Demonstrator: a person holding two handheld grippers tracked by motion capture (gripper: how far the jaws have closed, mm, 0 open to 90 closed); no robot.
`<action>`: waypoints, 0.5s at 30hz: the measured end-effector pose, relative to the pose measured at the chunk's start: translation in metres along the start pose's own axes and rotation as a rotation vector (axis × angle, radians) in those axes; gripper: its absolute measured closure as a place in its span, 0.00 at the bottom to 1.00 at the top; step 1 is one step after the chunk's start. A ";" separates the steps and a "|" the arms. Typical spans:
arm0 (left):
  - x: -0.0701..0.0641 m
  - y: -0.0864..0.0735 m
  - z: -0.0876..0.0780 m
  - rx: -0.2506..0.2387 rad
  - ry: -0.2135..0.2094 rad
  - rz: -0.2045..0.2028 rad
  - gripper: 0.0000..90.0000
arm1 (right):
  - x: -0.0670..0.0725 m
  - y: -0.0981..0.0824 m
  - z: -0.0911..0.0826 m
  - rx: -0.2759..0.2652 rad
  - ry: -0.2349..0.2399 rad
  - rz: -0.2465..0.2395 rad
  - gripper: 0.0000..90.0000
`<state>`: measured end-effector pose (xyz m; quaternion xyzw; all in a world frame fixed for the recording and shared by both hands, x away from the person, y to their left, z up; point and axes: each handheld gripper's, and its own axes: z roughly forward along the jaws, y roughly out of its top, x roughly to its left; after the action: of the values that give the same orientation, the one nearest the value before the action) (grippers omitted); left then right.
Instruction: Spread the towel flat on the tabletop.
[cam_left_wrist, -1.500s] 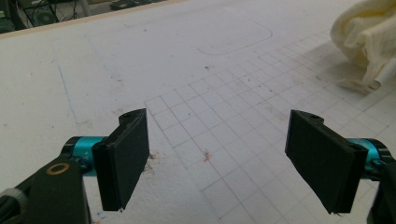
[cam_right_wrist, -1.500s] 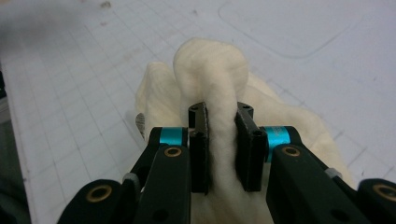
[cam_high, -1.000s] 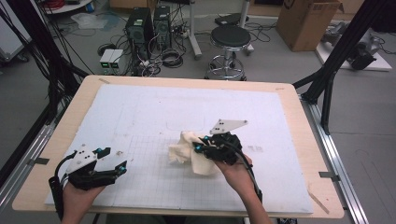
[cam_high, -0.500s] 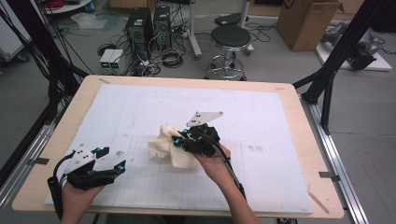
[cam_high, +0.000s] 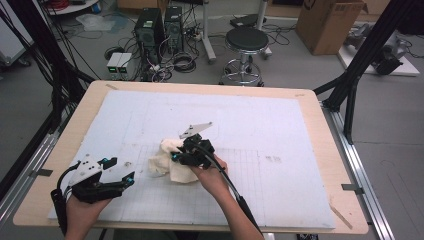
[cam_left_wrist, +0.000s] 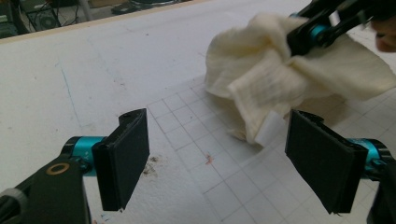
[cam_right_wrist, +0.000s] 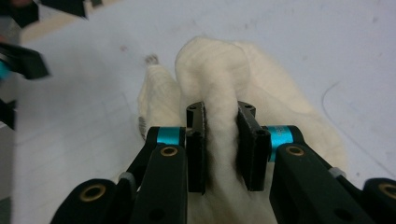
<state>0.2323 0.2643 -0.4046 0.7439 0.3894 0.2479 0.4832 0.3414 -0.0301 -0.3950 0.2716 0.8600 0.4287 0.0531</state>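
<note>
Right gripper (cam_right_wrist: 220, 144) pinches a thick fold of the cream cloth (cam_right_wrist: 219, 79); soft, light, floppy stuff, probably best grabbed at bunched folds. Left gripper (cam_left_wrist: 219, 158) waits wide open, empty.

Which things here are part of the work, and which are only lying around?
Part of the work:
- cream cloth, pinched by the right gripper
- left gripper, open near it
- white mat

Lying around:
- stool
- computer towers
- cardboard box

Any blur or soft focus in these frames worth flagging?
High view: evenly lit, slightly soft. Left gripper view: sharp on the cloth and grid lines. Right gripper view: the cloth is soft-edged, and the left tool at the top left corner is smeared.
</note>
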 end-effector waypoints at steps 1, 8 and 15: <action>0.000 0.000 0.000 -0.002 0.001 -0.005 0.25 | -0.002 -0.003 0.010 0.039 -0.024 -0.003 0.83; 0.000 0.000 0.002 0.001 -0.008 -0.002 0.25 | -0.014 -0.019 0.022 0.075 -0.040 0.039 0.76; -0.004 0.001 0.006 0.009 -0.019 0.008 0.27 | -0.013 -0.016 0.006 -0.012 -0.047 0.033 0.53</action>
<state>0.2347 0.2575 -0.4059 0.7500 0.3831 0.2407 0.4825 0.3477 -0.0404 -0.4126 0.2954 0.8514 0.4281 0.0678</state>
